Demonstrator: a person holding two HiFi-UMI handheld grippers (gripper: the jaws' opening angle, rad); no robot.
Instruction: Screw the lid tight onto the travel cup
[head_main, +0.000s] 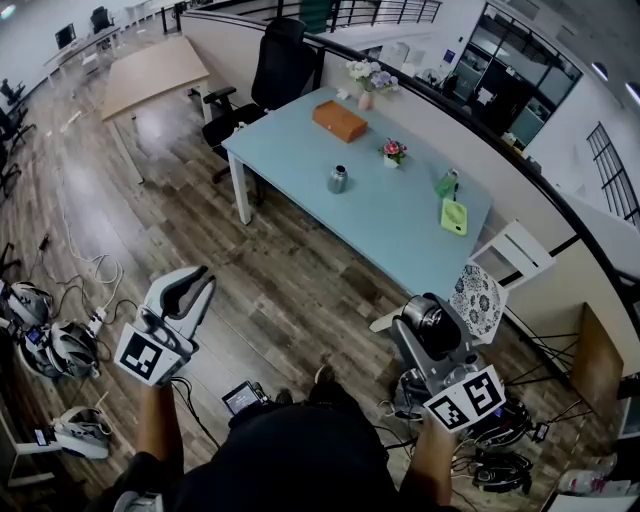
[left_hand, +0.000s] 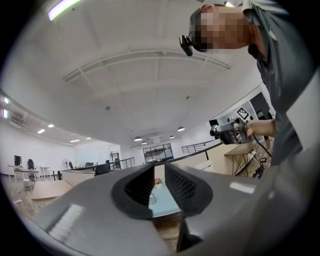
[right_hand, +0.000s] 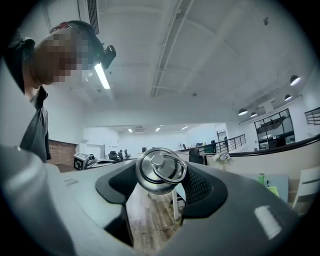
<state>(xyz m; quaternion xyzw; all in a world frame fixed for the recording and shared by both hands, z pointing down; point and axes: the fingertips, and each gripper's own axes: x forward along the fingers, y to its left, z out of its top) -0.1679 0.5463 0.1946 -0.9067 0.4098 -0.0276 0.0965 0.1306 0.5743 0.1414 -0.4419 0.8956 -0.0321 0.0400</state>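
Down at the left, the left claw is pressed together with nothing in it, hovering level over the wooden floor. Well ahead of both claws, the steel travel cup stands upright on the pale blue tabletop. Over on the right, the right claw pinches the ring-topped metal lid.
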